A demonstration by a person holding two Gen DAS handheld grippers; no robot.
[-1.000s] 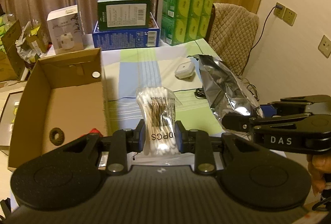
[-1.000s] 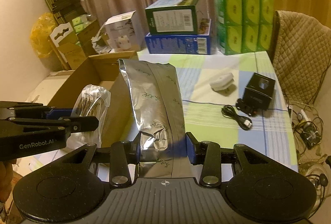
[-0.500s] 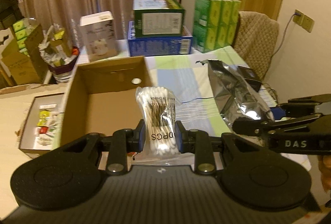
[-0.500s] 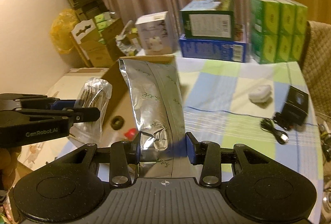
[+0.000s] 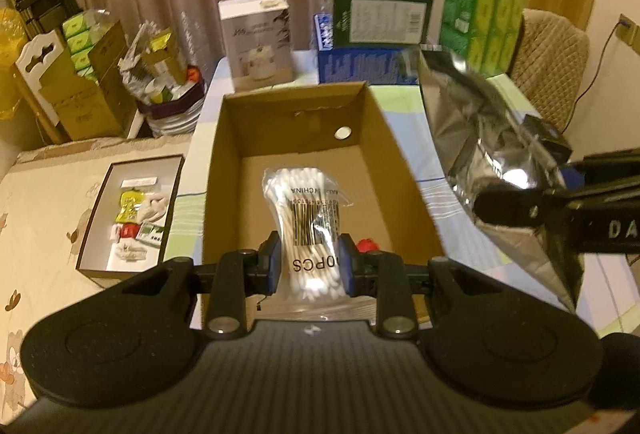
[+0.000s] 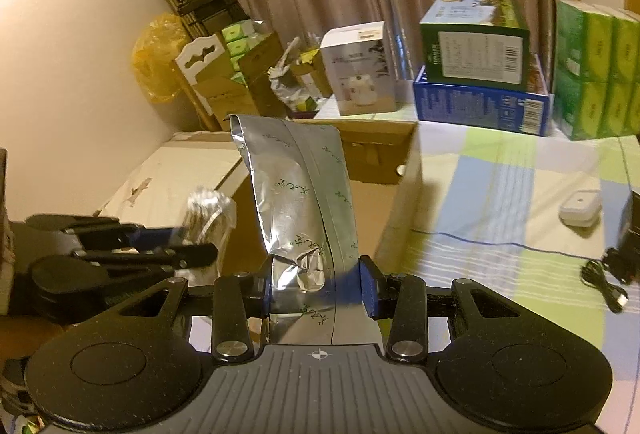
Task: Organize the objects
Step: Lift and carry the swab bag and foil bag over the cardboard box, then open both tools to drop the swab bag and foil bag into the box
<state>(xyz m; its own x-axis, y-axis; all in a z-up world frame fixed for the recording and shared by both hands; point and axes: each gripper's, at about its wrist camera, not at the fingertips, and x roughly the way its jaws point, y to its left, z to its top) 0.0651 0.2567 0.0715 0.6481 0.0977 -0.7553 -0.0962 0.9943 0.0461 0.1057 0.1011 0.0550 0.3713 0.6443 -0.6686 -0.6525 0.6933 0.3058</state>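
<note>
The left gripper (image 5: 307, 268) is clamped on a clear pack of cotton swabs (image 5: 306, 218), its blue pads pressing the pack's lower part from both sides, and it holds the pack above the open cardboard box (image 5: 224, 169). The box's four brown walls stand straight, the far wall has a round hole, and most of the floor is bare, with only a small red thing (image 5: 368, 245) near the close right corner. The box stands on the table's checked cloth (image 6: 496, 169), with its left wall close to the table edge; beyond that edge, lower down, lies a shallow tray (image 5: 90, 230) of small packets. The right gripper (image 6: 316, 288) is closed on a silver foil pouch (image 6: 298, 193), gripping it near the bottom so the pouch stands upright and tall above the jaws. In the left wrist view the pouch hangs over the box's right wall and the cloth beside it, just beside the swab pack but apart from it. To the right of the box the cloth is open as far as a white puck (image 6: 580, 209), a black cable (image 6: 604, 284) and a dark block at the frame edge. Stacked cartons (image 5: 372, 33) line the far side of the table. The swab pack is narrow-waisted where it is pinched, with a barcode label facing the camera; the pouch is creased and printed with small green marks.
</note>
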